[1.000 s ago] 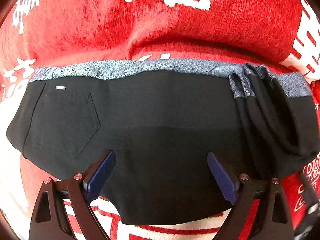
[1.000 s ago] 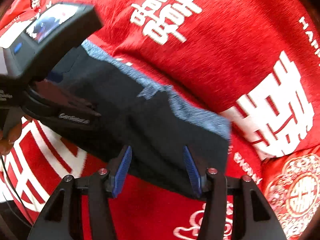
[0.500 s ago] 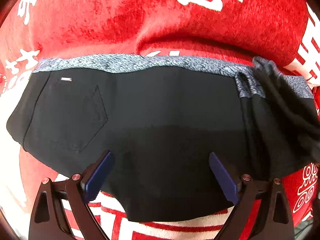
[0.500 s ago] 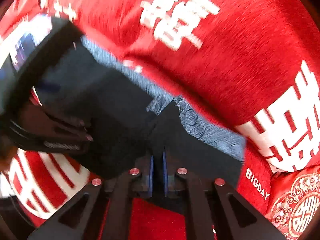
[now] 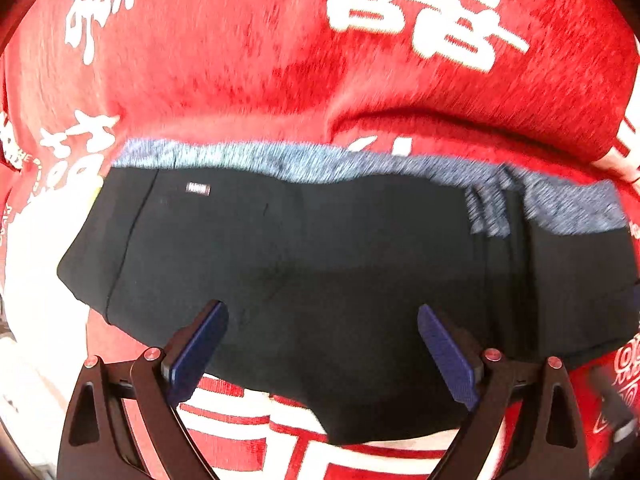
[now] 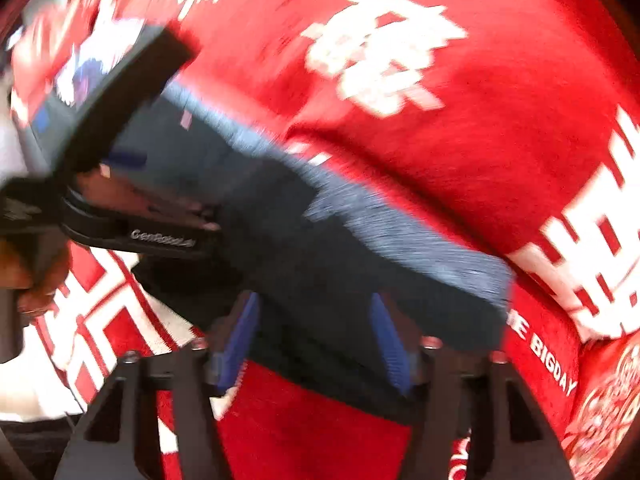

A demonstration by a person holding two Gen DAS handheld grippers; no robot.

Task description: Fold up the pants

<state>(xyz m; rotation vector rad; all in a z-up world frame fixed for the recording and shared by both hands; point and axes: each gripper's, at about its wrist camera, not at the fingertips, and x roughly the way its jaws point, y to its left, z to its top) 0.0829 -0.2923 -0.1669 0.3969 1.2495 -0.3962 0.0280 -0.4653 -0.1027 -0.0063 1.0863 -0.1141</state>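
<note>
A red cloth (image 5: pixel 240 80) printed with white characters covers the whole surface, the folded black pants (image 5: pixel 320 260) lying at its centre, grey waistband toward twelve o'clock, beneath the spread left gripper (image 5: pixel 320 352) and the right gripper (image 6: pixel 316 336), its jaws just reopened and pinching nothing.

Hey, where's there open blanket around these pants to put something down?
Free: the red blanket beyond the grey waistband, up to the white characters, and a strip by the near hem. Crowded: over the black pants, where the left gripper and right gripper hover, jaws open.
</note>
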